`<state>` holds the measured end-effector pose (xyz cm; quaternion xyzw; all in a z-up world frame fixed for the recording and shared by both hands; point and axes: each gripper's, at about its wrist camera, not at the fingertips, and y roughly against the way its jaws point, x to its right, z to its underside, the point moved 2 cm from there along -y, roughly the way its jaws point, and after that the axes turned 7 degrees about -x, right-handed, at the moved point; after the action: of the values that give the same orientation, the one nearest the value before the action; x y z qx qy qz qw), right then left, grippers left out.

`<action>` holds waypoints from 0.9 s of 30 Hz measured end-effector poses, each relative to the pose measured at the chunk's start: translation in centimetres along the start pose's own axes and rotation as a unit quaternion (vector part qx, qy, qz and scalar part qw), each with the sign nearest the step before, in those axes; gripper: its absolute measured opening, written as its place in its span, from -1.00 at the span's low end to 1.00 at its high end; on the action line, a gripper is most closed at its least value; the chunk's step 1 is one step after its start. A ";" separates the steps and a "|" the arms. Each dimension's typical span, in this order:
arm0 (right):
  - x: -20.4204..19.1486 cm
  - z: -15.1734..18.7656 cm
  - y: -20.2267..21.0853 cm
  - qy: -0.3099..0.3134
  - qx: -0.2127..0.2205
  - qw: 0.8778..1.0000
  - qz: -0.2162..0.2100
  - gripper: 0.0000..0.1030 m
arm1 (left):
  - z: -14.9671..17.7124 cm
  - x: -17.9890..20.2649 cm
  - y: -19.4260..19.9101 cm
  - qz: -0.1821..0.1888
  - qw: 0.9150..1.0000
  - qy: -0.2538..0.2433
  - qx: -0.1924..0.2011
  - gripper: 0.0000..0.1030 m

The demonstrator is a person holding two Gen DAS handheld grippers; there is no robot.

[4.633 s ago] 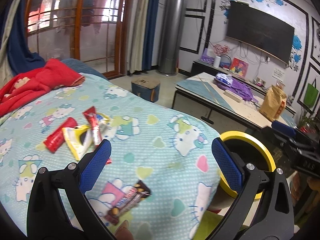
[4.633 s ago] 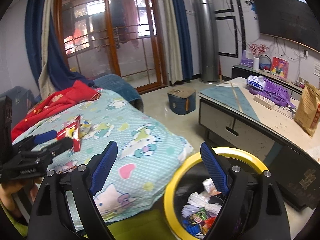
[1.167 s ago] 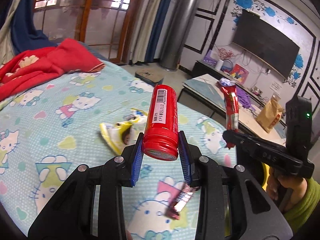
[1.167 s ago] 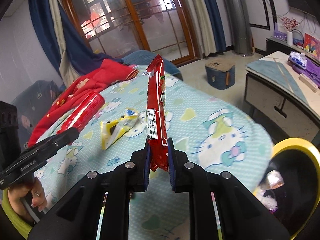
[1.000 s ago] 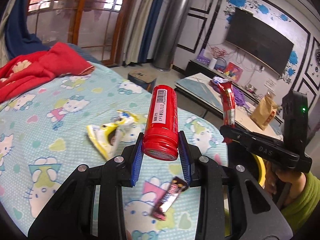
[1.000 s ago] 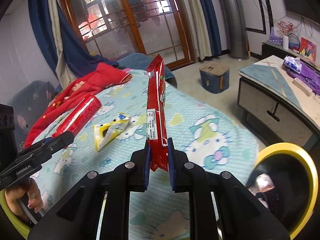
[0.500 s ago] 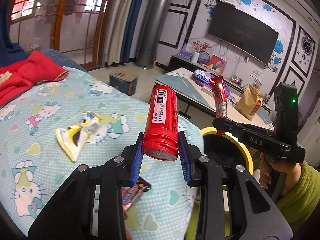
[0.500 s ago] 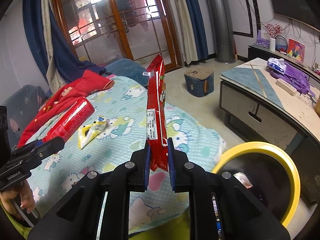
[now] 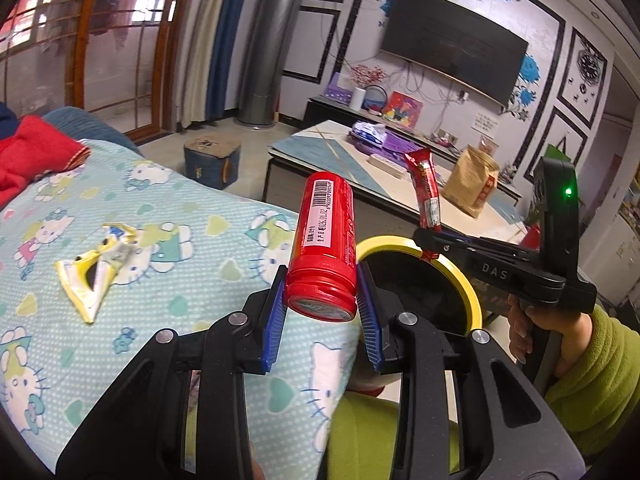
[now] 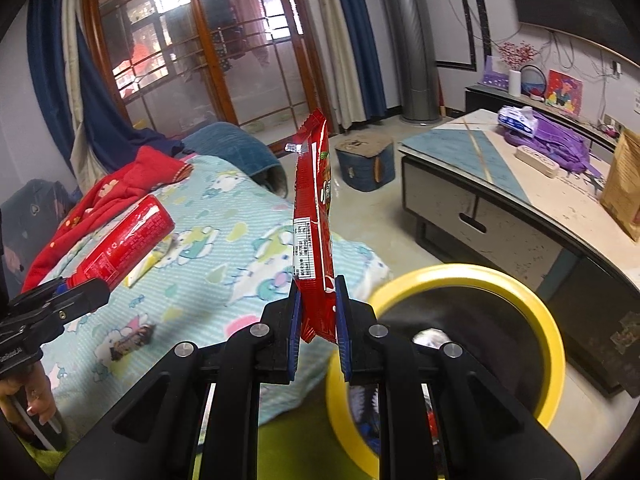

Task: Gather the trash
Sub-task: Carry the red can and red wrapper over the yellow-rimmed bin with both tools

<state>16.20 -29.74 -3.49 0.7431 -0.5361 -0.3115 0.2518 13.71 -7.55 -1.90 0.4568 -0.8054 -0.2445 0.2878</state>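
My left gripper (image 9: 322, 308) is shut on a red cylindrical can (image 9: 325, 244) that stands up from its blue pads, near the bed's edge. My right gripper (image 10: 317, 312) is shut on a long red snack wrapper (image 10: 314, 216) held upright. The yellow-rimmed trash bin (image 10: 554, 336) sits on the floor just right of the bed, below and right of the right gripper; its rim (image 9: 472, 292) shows behind the can in the left wrist view. A yellow wrapper (image 9: 94, 268) and a dark candy wrapper (image 10: 130, 342) lie on the Hello Kitty bedsheet (image 9: 168, 240).
A low coffee table (image 10: 520, 200) stands right of the bin with a brown paper bag (image 9: 474, 188) and purple items on it. A red blanket (image 10: 116, 188) lies at the bed's far end. A small blue stool (image 10: 364, 164) stands on the floor.
Both grippers have carried their items rightward off the middle of the bed toward the yellow bin; the bin looms larger in both views. Grips unchanged.
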 end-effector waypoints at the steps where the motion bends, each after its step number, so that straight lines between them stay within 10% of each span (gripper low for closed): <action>1: 0.4 0.2 0.1 -0.003 -0.001 1.000 0.003 -0.71 | 0.0 0.3 -0.1 0.001 1.000 -0.003 -0.001 -0.49; 27: 8.6 5.0 -0.2 -0.087 -0.042 0.994 0.041 -0.71 | 0.0 7.4 -7.3 0.033 0.996 -0.076 -0.047 -0.49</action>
<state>14.66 -38.13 -8.66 0.6793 -0.5726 -0.3865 0.2475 14.92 -17.40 -4.91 0.3963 -0.8272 -0.3061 0.2549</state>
